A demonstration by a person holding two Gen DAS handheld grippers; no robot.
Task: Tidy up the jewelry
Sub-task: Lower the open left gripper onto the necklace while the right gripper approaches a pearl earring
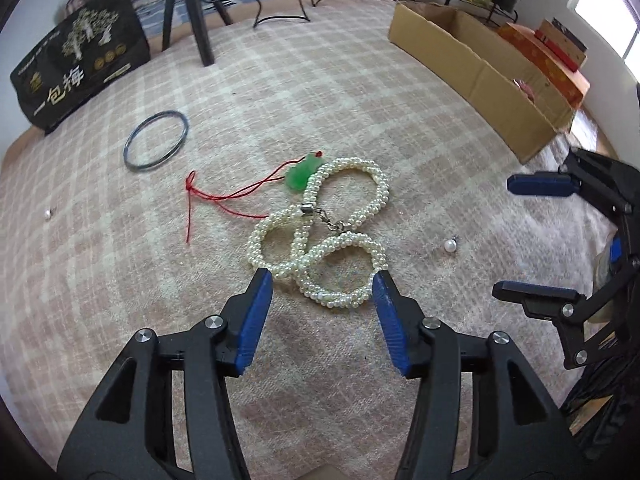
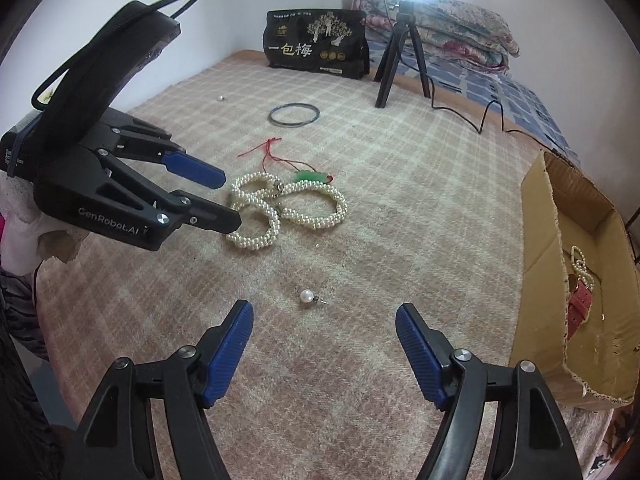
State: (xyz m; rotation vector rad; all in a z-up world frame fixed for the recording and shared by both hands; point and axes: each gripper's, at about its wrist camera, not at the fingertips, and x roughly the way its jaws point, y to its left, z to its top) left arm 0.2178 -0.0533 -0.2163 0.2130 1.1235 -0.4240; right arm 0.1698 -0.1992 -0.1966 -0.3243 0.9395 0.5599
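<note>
- While resting on the nubby pink-and-cream plaid woven blanket (image 1: 360, 100), the coiled, knobbly white pearl-bead rope necklace (image 1: 320, 236) lies between the parted, empty ribbed blue pads of the left gripper (image 1: 323, 278).
- Right gripper (image 2: 324, 314): spread, empty, near the round pearl earring (image 2: 307, 297).

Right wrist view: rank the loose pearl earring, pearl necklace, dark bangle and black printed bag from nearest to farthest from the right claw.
1. Loose white pearl earring, just ahead of the right claw, between its open blue pads.
2. Coiled white pearl bead necklace, mid-blanket, left of centre.
3. Thin dark metal bangle, beyond the necklace.
4. Black printed bag, standing at the far edge.
</note>
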